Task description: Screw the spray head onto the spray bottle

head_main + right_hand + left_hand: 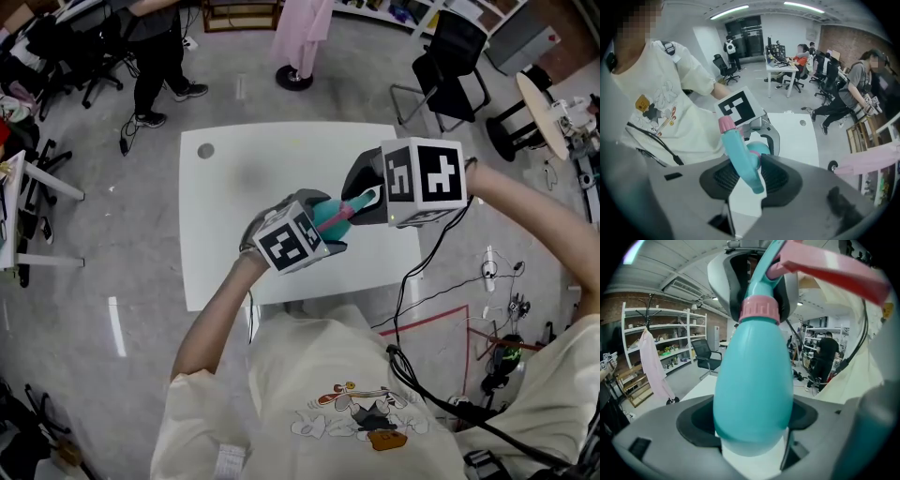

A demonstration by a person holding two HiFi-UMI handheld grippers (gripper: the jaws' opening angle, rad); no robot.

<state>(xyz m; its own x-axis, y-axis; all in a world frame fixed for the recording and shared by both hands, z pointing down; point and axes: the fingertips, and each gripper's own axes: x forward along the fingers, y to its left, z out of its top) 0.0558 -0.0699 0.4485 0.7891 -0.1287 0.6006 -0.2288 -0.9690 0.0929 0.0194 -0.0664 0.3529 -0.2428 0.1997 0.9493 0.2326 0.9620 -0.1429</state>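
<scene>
The teal spray bottle (754,390) fills the left gripper view, and my left gripper (752,430) is shut on its body. A pink collar (759,310) sits on the bottle's neck, with the teal spray head and its pink trigger (825,268) above it. My right gripper (750,177) is shut on the spray head (740,157), whose pink nozzle (726,124) points up and to the left. In the head view the left gripper (322,232) and right gripper (364,199) meet over the white table (234,216), the bottle (328,217) lying tilted between them.
A round grommet hole (205,150) marks the table's far left corner. Black office chairs (450,70) and a person's legs (159,66) stand beyond the table. Cables (441,291) run over the floor at the right. Shelving (661,343) lines the wall.
</scene>
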